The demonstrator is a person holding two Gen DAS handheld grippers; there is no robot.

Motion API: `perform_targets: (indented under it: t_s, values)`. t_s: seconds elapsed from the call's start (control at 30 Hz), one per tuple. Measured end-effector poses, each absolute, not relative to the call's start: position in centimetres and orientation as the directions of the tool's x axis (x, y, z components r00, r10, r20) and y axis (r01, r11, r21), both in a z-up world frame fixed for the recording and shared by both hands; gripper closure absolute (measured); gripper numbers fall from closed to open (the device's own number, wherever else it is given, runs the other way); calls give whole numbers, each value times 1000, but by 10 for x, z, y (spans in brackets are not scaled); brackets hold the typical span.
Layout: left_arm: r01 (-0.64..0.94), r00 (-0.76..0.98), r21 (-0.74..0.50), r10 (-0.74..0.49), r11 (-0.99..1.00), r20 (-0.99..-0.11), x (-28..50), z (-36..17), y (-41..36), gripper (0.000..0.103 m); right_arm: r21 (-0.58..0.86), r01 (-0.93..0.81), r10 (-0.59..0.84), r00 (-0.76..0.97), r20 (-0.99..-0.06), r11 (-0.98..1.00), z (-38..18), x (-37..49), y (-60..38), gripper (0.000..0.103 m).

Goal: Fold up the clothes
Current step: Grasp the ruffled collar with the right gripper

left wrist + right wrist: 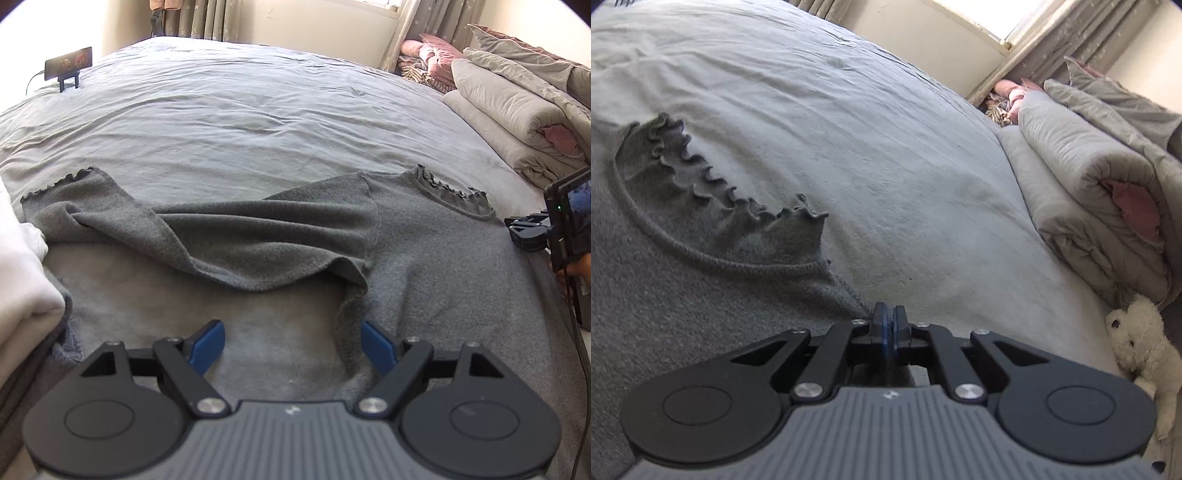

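A grey knitted top (424,266) with a ruffled collar (701,173) lies flat on the grey bed sheet (240,110). One sleeve (184,236) stretches out to the left and ends in a ruffled cuff (55,184). My left gripper (291,341) hovers open over the sheet just below that sleeve's armpit. Its right blue pad (375,345) is next to the top's side edge, and nothing is between the pads. My right gripper (888,321) is shut on the top's shoulder edge, right of the collar. It also shows at the right border of the left wrist view as the right gripper (521,232).
Folded white cloth (22,288) lies at the left edge. A phone on a stand (68,64) sits at the far left of the bed. Folded quilts (1089,192) are stacked along the right side, with a white plush toy (1141,347) beside them.
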State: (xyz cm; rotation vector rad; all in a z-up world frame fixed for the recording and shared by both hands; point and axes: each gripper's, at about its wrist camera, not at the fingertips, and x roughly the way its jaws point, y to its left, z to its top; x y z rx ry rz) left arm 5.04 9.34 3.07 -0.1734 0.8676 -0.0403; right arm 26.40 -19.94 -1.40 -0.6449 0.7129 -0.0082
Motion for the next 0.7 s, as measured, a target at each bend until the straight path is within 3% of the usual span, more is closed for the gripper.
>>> perform_targets:
  t_s: [0.07,0.17,0.2,0.23,0.3,0.4,0.57,0.63,0.7]
  values:
    - [-53,645,-200,-119,978,-755,52,32,99,21,-557,-205,-231,756,-613,805,-7,266,-193,97]
    - [-62,645,-208,-120,976,-755,51,32,99,21,-441,-248,-107,763,-638,862,23,263,-180,90]
    - [-63,645,-207,-118,976,-755,51,32,98,21,-399,-274,-45,774,-632,875,34,260,-172,81]
    - [-61,645,-204,-117,977,-755,51,32,97,21,-349,-325,38,778,-628,879,45,257,-159,60]
    - [-60,645,-203,-117,977,-755,50,33,96,21,-257,-457,205,742,-638,852,57,250,-130,42]
    - [-68,644,-216,-122,974,-755,50,33,99,21,-179,-616,361,645,-673,767,62,246,-81,37]
    - [-76,642,-226,-126,971,-756,50,33,101,21,-128,-662,365,552,-750,738,36,266,-31,38]
    - [-78,642,-227,-126,971,-756,50,34,102,21,-117,-672,376,540,-753,731,25,264,-23,72]
    - [-83,641,-229,-124,970,-757,50,34,104,21,-144,-673,371,558,-743,725,18,259,-14,97]
